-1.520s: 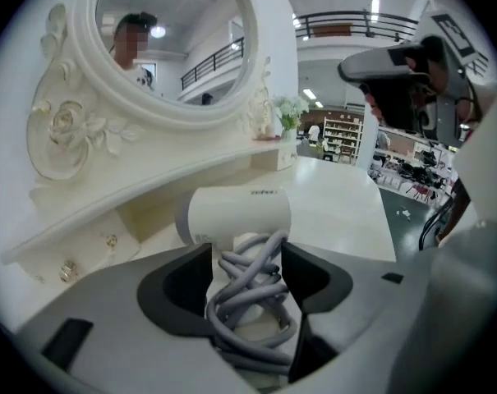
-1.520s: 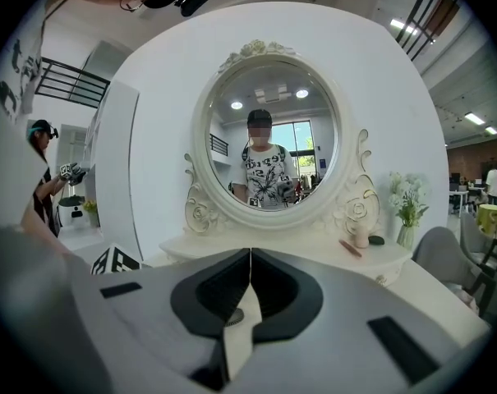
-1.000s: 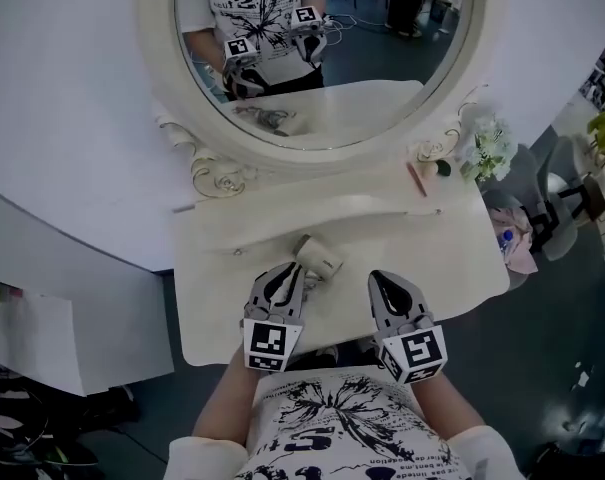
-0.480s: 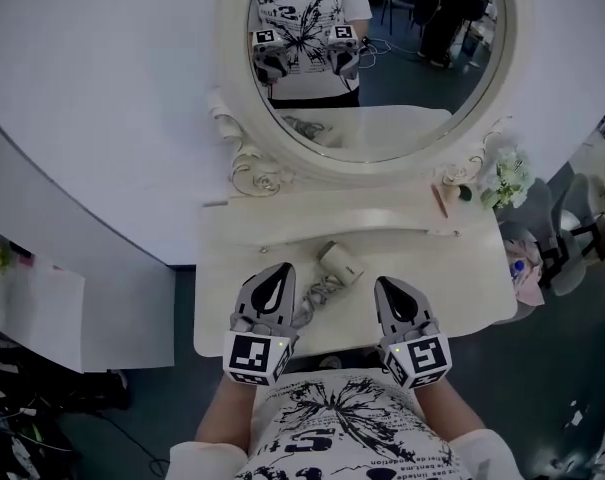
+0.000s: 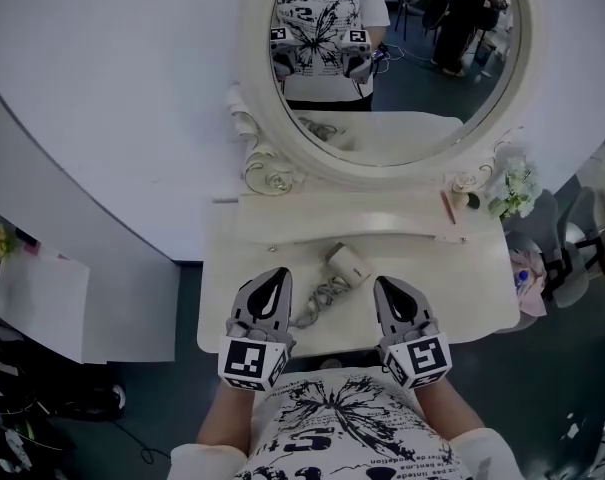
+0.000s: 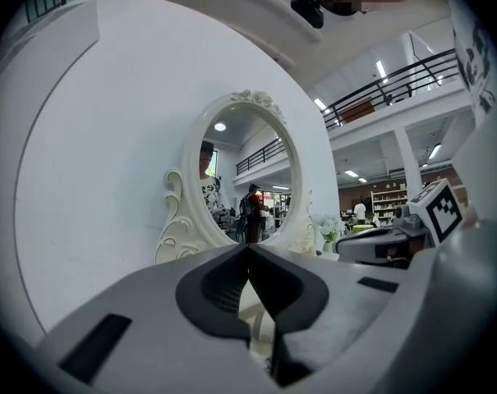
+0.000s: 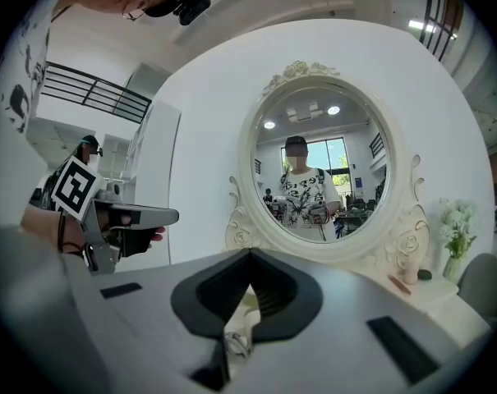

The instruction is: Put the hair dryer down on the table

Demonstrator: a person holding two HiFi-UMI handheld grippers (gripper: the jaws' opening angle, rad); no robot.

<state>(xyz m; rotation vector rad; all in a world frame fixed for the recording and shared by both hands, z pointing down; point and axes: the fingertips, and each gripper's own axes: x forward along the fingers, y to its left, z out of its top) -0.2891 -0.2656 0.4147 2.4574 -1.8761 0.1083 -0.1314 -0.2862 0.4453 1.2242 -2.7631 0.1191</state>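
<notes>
Jaws of the left tool [image 5: 273, 278] meet tip to tip, gripping nothing, over the near edge of the bench [image 5: 218, 306]. Just right of it the hair dryer [image 5: 347, 265] lies on the bench, its cord [image 5: 320, 296] bunched alongside, clear of both tools. The right tool [image 5: 390, 284] is likewise closed and empty.

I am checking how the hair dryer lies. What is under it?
The hair dryer lies on the white dressing table, its cord bunched beside it. The spot directly beneath its body is covered, so nothing there can be seen.
</notes>
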